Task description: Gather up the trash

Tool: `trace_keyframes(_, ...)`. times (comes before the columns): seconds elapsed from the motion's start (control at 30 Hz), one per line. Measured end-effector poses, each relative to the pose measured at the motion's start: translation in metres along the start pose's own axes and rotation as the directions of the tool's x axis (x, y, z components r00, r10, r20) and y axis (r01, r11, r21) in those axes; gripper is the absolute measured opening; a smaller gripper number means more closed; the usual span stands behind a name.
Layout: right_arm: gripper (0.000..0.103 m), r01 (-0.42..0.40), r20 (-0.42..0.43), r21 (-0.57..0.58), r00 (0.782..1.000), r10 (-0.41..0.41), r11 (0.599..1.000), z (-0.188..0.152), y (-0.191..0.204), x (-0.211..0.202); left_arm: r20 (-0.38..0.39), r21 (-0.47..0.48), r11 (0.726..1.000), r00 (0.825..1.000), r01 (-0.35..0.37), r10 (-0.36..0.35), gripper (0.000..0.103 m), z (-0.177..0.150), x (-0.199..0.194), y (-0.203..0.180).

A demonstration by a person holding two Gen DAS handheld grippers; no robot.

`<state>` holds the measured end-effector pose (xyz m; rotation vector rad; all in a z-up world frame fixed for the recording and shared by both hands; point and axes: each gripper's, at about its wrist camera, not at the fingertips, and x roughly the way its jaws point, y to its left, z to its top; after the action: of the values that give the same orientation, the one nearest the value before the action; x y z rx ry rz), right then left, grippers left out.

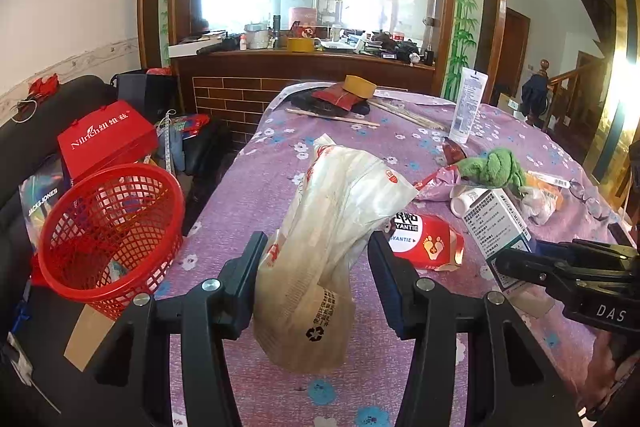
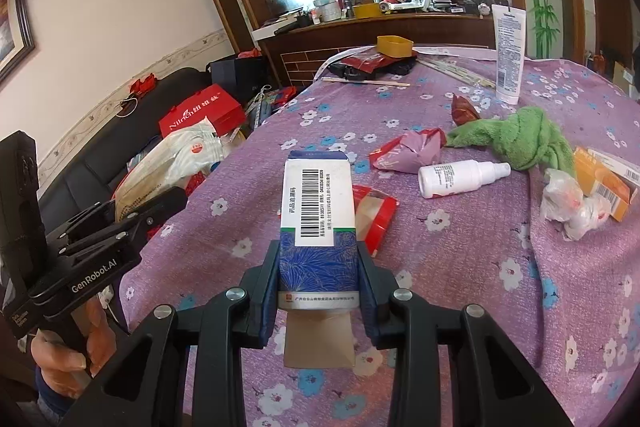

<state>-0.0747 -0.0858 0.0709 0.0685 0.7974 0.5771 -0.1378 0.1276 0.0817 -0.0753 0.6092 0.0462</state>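
Note:
My left gripper (image 1: 316, 259) is shut on a crumpled paper-and-plastic food bag (image 1: 332, 235), held above the table's left edge; the bag also shows in the right wrist view (image 2: 168, 167). A red mesh trash basket (image 1: 108, 231) stands tilted to its left, off the table. My right gripper (image 2: 318, 267) is shut on a blue-and-white medicine box (image 2: 316, 203), held above the purple tablecloth (image 2: 460, 267). The box also shows in the left wrist view (image 1: 500, 227). A red wrapper (image 1: 428, 243) lies on the table between the two grippers.
On the table lie a green cloth (image 2: 516, 139), a white spray bottle (image 2: 460, 175), a pink-red wrapper (image 2: 408, 151), crumpled plastic (image 2: 572, 203), an orange box (image 2: 604, 179), an upright white tube (image 2: 508, 51), chopsticks and a tape roll (image 2: 394, 45). Red bags (image 1: 104, 139) sit on a dark sofa at left.

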Motion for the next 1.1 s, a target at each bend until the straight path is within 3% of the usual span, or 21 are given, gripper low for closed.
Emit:
trace_keyframes(0.5,0.037,-0.045,-0.029,-0.025,0.999,0.044,0.999,0.014,0.02,0.014,0.009,-0.048,0.998,1.0,-0.029,0.03,0.051,0.003,-0.011,0.029)
trace_keyframes(1.1,0.037,-0.106,-0.046,-0.141,0.994,0.1,0.984,0.033,0.073,0.033,0.029,-0.141,0.985,0.995,-0.095,0.1,0.051,0.005,-0.029,0.079)
